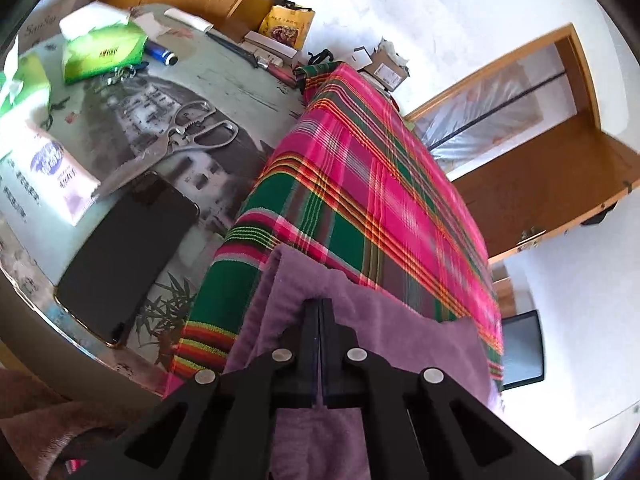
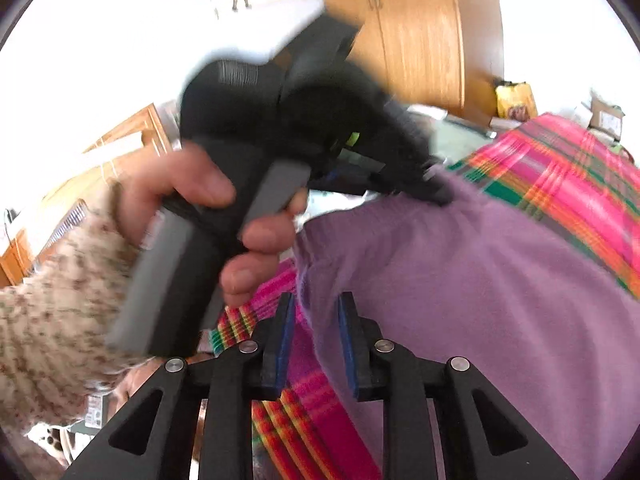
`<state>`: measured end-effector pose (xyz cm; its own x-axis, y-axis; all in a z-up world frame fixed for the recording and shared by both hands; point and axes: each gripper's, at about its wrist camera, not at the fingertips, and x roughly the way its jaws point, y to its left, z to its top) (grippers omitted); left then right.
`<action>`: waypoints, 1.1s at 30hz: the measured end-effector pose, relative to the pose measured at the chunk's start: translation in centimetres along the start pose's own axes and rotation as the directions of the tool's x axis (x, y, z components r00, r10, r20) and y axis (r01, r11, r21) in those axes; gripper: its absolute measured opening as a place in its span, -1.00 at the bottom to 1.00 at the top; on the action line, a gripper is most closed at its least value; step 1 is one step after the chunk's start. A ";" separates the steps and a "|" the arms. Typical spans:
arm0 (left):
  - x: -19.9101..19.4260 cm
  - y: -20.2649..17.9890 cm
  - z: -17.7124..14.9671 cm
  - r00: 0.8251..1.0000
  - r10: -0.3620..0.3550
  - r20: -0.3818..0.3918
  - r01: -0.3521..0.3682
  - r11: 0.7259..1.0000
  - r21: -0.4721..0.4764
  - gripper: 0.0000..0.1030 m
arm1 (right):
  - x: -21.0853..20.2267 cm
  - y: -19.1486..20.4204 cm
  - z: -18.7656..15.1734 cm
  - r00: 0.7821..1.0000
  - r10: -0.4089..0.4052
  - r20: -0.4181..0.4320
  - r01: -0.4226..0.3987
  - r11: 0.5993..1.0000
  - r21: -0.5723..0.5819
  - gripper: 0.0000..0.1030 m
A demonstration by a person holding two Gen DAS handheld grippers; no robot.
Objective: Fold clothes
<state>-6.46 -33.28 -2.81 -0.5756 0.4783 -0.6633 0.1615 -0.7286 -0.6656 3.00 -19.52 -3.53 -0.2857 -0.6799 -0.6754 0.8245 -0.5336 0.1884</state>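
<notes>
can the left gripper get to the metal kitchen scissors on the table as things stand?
Probably not yet. The left gripper is shut on the purple fleece garment, so it would have to let go first. Otherwise the way looks free: the metal kitchen scissors lie uncovered beside the black phone, nothing on top.

The garment (image 1: 384, 332) lies on the near end of the cloth (image 1: 372, 184), which is spread over the table's (image 1: 224, 80) right part. Left of the cloth, on the bare tabletop, a phone (image 1: 124, 256) lies nearest, scissors (image 1: 180, 140) beyond it, and a tissue pack (image 1: 100, 50) farther back. A cabinet (image 2: 420, 32) stands behind the table. The left gripper (image 1: 320, 304) sits on the garment's left edge, the right gripper (image 2: 316, 304) astride its near edge.
</notes>
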 end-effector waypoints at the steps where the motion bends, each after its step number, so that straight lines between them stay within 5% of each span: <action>1: 0.0 0.1 0.0 1.000 -0.004 -0.001 0.004 1.000 -0.001 -0.97 | -1.3 -0.7 0.0 1.000 -0.007 0.022 0.006 1.000 0.008 -0.56; 5: -0.1 0.1 0.0 1.000 -0.003 -0.008 0.003 1.000 0.011 -0.97 | -5.4 -5.8 -0.5 0.987 -0.145 0.068 0.135 0.982 0.132 -0.53; 10: -0.1 -0.1 0.0 1.000 0.014 -0.006 -0.014 1.000 0.024 -0.97 | -6.1 -9.1 -2.2 0.958 -0.285 0.020 0.275 0.939 0.207 -0.53; 19: -0.2 0.6 0.1 1.000 -0.014 -0.017 0.014 1.000 -0.008 -0.97 | -5.5 -11.2 -4.3 0.948 -0.310 -0.067 0.318 0.922 0.223 -0.52; 23: -0.2 0.5 0.0 1.000 -0.012 -0.014 0.012 1.000 -0.005 -0.97 | -6.4 -11.9 -2.3 0.951 -0.306 -0.036 0.307 0.930 0.203 -0.51; 26: -0.3 0.6 0.1 1.000 -0.015 -0.016 0.015 1.000 -0.003 -0.97 | -7.1 -13.1 -0.3 0.920 -0.391 -0.009 0.388 0.910 0.148 -0.38; 33: -0.3 0.8 0.1 0.999 -0.028 -0.020 0.028 1.000 -0.010 -0.97 | -6.3 -19.5 0.6 0.914 -0.395 -0.091 0.404 0.906 0.128 -0.24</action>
<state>-6.27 -34.05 -3.12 -0.5636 0.5086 -0.6509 0.1529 -0.7101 -0.6873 -11.58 -5.17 -2.52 -0.5421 -0.3654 -0.7567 0.5692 -0.8221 -0.0108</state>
